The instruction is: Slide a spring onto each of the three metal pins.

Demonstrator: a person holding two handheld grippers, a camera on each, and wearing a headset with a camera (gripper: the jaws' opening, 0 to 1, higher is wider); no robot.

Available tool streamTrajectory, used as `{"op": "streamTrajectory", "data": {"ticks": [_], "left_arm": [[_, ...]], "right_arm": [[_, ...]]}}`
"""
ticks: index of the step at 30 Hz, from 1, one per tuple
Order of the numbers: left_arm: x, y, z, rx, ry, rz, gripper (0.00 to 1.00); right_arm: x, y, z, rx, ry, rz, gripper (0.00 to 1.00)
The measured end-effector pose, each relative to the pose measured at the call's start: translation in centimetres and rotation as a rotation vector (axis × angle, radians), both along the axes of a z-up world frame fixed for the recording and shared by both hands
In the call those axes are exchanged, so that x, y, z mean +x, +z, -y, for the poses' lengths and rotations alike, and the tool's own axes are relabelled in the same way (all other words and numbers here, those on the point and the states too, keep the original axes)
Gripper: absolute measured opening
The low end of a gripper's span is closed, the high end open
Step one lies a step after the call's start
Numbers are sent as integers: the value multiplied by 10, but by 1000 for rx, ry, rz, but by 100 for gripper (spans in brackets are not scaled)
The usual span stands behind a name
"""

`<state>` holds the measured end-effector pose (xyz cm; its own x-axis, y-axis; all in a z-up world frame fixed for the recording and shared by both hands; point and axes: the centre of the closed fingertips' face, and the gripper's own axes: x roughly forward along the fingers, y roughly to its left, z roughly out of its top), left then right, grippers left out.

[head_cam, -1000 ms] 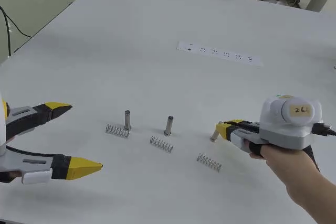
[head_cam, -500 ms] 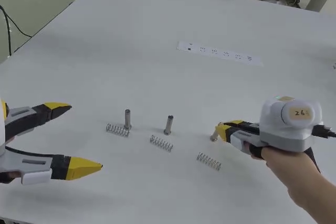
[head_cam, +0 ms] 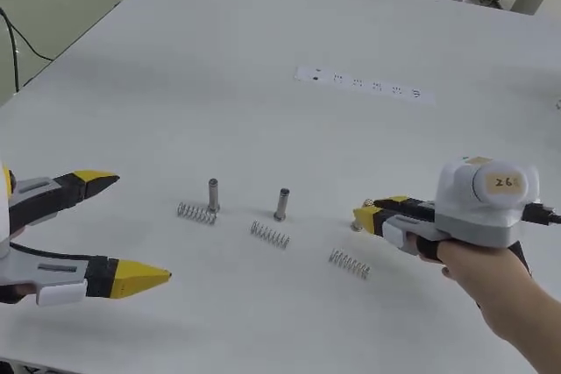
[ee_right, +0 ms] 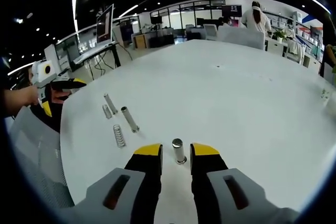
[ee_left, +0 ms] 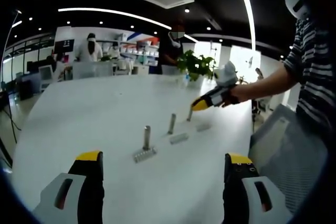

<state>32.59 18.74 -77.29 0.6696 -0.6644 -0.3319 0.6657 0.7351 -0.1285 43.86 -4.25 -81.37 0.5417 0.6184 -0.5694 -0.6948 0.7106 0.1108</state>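
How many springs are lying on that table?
3 springs: left spring beside the left pin, middle spring in front of the middle pin, right spring near the right gripper.

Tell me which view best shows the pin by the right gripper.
The right gripper view: the pin stands upright, close up, between the right gripper's fingers. The head view shows a sliver beside the fingers; the left gripper view shows it small and far.

A white power strip lies on the table.
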Motion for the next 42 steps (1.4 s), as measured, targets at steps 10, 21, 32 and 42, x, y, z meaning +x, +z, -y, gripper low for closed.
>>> {"op": "streamTrajectory", "data": {"ticks": [10, 21, 32, 42], "left_arm": [[0, 2, 1, -4, -1, 4, 93], [0, 2, 2, -4, -3, 2, 93], [0, 0, 3, -7, -2, -2, 93], [-1, -1, 3, -6, -4, -8, 93]], "right_arm": [[-3, 0, 3, 14, -12, -8, 24], [-8, 5, 6, 43, -26, -12, 29], [-17, 7, 10, 59, -22, -29, 31], [-27, 2, 13, 37, 25, -53, 30]]}}
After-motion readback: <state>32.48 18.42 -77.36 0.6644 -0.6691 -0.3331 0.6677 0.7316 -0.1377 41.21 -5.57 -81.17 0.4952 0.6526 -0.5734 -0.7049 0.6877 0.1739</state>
